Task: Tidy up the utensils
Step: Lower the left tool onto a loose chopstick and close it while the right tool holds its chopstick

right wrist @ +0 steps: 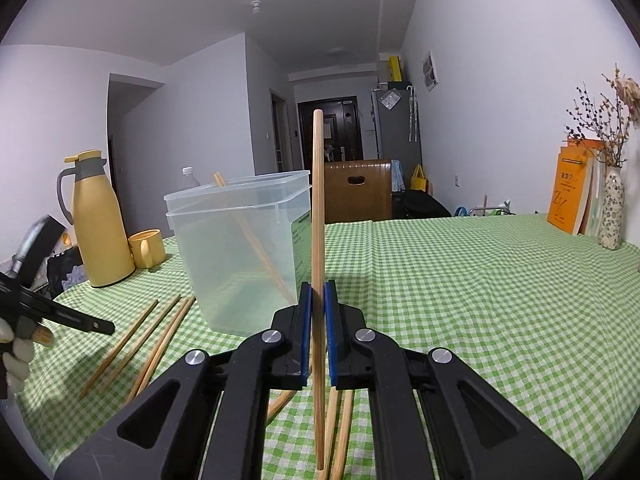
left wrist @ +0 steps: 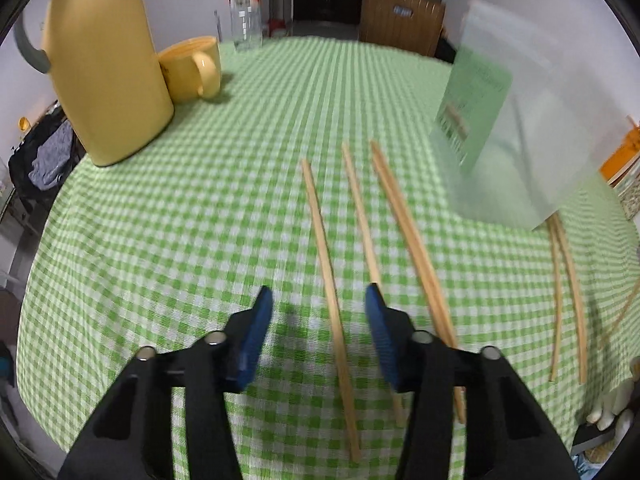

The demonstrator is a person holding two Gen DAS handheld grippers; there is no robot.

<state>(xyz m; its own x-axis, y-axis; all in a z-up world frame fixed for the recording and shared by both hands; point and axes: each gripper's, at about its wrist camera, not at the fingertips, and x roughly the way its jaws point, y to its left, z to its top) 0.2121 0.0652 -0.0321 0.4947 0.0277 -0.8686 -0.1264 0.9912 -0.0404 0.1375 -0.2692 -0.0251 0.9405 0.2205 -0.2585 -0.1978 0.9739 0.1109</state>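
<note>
Gripping upright chopstick [right wrist: 318, 216], right tongs [right wrist: 319, 292]; only left cam shows left tongs [left wrist: 319, 300] half-open, empty.

Motion blur is smearing the clear container [left wrist: 516, 120] in the left wrist view; the left tool's [left wrist: 319, 300] right arm is hiding two chopsticks' [left wrist: 420, 256] near ends.

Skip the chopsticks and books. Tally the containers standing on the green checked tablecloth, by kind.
Yellow thermos jug: 1
Yellow mug: 1
Clear plastic bin: 1
Water bottle: 1
Patterned vase: 1
Total: 5
</note>
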